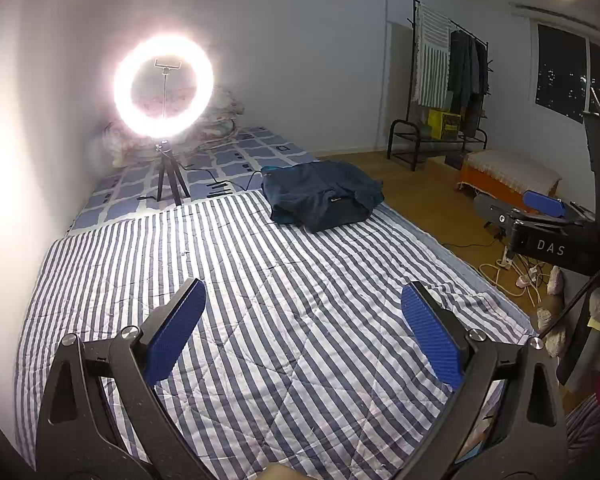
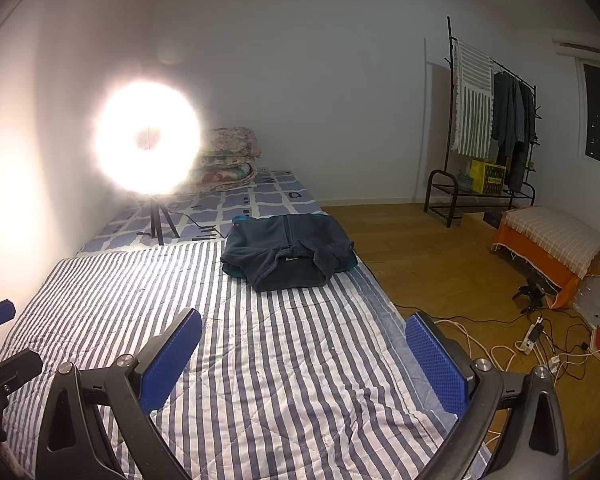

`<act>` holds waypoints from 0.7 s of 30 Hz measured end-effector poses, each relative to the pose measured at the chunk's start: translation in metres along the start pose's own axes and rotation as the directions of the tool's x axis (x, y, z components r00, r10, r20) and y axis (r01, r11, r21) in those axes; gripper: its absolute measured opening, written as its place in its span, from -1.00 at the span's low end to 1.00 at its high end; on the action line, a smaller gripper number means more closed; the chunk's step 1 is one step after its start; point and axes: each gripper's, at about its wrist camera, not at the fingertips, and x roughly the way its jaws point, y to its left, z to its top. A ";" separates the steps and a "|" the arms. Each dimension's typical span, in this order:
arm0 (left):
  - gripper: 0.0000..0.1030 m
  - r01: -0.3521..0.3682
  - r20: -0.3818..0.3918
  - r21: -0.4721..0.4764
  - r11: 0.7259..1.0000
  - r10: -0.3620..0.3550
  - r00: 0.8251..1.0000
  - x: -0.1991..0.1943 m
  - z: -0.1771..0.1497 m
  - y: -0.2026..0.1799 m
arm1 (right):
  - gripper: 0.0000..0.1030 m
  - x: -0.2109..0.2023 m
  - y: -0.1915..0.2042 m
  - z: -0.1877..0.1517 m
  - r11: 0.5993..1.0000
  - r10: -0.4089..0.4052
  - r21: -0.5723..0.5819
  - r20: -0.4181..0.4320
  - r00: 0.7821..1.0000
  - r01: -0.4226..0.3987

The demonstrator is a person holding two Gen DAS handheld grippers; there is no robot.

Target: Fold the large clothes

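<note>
A dark navy fleece jacket (image 1: 324, 196) lies folded in a compact bundle on the striped quilt (image 1: 240, 300), near the bed's far right edge. It also shows in the right wrist view (image 2: 288, 252), collar label facing me. My left gripper (image 1: 302, 320) is open and empty, held above the quilt well short of the jacket. My right gripper (image 2: 304, 352) is open and empty, also over the quilt (image 2: 260, 360) short of the jacket. The right gripper shows at the right edge of the left wrist view (image 1: 540, 216).
A lit ring light on a tripod (image 1: 164, 88) stands on the bed behind the quilt, its cable running past the jacket. Folded floral bedding (image 2: 228, 160) lies at the head. A clothes rack (image 2: 492, 128), an orange bench (image 2: 548, 244) and floor cables (image 2: 532, 344) are to the right.
</note>
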 end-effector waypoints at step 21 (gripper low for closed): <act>0.94 -0.010 0.010 0.010 1.000 0.010 1.000 -0.007 0.004 -0.004 | 0.99 0.001 -0.001 -0.001 1.000 0.002 -0.004 -0.002 1.000 -0.002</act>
